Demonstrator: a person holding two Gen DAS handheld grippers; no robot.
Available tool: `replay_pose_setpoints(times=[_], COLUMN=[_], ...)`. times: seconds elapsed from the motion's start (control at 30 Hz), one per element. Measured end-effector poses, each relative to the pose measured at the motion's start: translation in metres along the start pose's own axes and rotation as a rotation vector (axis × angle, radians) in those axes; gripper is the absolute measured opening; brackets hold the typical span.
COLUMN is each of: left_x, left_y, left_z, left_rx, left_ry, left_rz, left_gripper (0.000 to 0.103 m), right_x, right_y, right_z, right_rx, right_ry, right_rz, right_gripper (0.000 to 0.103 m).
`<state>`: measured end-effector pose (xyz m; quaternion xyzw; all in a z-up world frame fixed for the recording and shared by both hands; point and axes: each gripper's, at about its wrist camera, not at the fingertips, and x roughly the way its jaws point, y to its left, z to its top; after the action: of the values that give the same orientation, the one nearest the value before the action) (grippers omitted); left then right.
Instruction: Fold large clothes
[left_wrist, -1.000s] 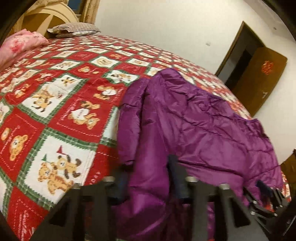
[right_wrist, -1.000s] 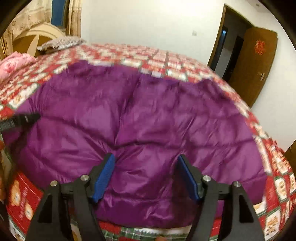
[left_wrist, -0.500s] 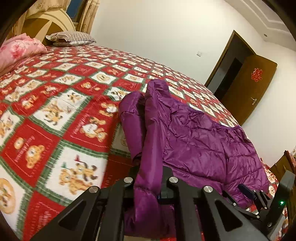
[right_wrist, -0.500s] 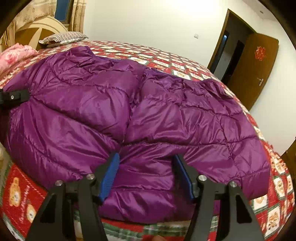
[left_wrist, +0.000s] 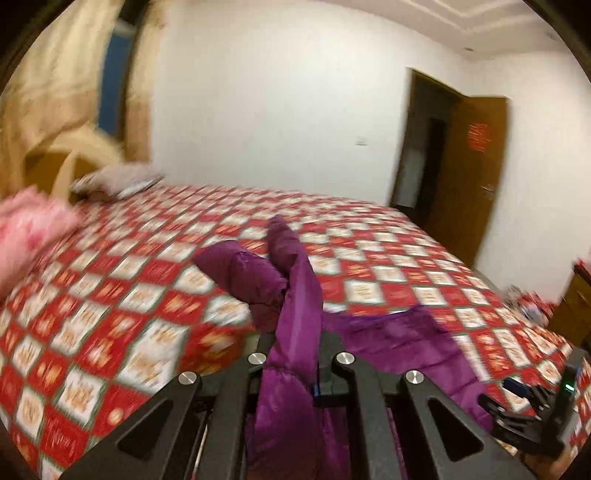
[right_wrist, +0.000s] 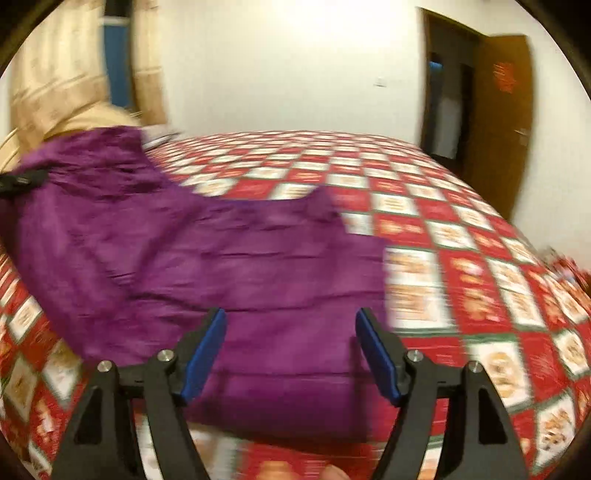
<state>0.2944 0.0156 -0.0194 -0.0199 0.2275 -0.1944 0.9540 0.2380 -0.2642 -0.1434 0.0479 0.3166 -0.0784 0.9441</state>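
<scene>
The left gripper's (left_wrist: 297, 363) fingers were clamped on a fold of the purple jacket (left_wrist: 295, 295), lifted over the red patchwork bedspread (left_wrist: 122, 295), a pillow (left_wrist: 114, 181) beyond. The right gripper's (right_wrist: 291, 354) fingers, just opening wider, stood apart over the jacket (right_wrist: 240, 266) without pinching it; the brown door (right_wrist: 502, 122) hung ajar.

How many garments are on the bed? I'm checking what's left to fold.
1: a purple jacket spread over the near side of the bed, one edge pinched in the left gripper. Others may lie outside the views.

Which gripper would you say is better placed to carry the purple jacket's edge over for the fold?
Left. The left gripper is shut on the purple jacket; the right gripper hovers open above it, gripping nothing.
</scene>
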Motion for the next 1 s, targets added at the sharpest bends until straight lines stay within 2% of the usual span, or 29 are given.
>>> replay_pose_setpoints(times=[0.17,0.27,0.4,0.5,0.57,0.67,0.8,0.83,0.9,0.97,1.0], left_x=[0.019,0.039,0.077,0.098,0.096,0.088,0.073,0.066,0.051,0.035,0.027], left_y=[-0.115,-0.173,-0.231,-0.253,-0.262,-0.267,-0.274,-0.275,-0.274,-0.265,-0.258], left_z=[-0.002,-0.026,-0.078,-0.117,-0.136,-0.139,-0.128,-0.125,-0.111,-0.096,-0.087], left_rx=[0.21,0.322,0.496,0.599,0.67,0.706,0.749,0.752,0.727,0.66,0.623], left_ry=[0.009,0.059,0.14,0.211,0.207,0.193,0.159,0.144,0.109,0.09,0.066], left_rz=[-0.105,-0.165,-0.167,-0.165,-0.162,-0.148,-0.093,-0.086,-0.109,-0.141,-0.14], left_gripper=[0.007,0.007,0.007,0.007,0.007,0.01,0.015,0.018,0.032,0.079,0.087], right_x=[0.009,0.003,-0.003,-0.002,0.0,0.001,0.002,0.001,-0.003,-0.007,-0.01], right_y=[-0.091,-0.124,-0.144,-0.155,-0.16,-0.163,-0.165,-0.164,-0.162,-0.161,-0.161], right_z=[-0.007,-0.015,-0.032,-0.041,-0.043,-0.045,-0.035,-0.031,-0.023,-0.012,-0.005], right_rx=[0.204,0.261,0.31,0.344,0.354,0.356,0.356,0.35,0.332,0.314,0.306], right_ry=[0.055,0.059,0.076,0.093,0.099,0.099,0.091,0.084,0.072,0.059,0.053], right_rz=[-0.091,-0.115,-0.116,-0.109,-0.106,-0.11,-0.11,-0.11,-0.123,-0.142,-0.151], right_gripper=[0.076,0.076,0.076,0.076,0.076,0.076,0.076,0.076,0.076,0.076,0.076])
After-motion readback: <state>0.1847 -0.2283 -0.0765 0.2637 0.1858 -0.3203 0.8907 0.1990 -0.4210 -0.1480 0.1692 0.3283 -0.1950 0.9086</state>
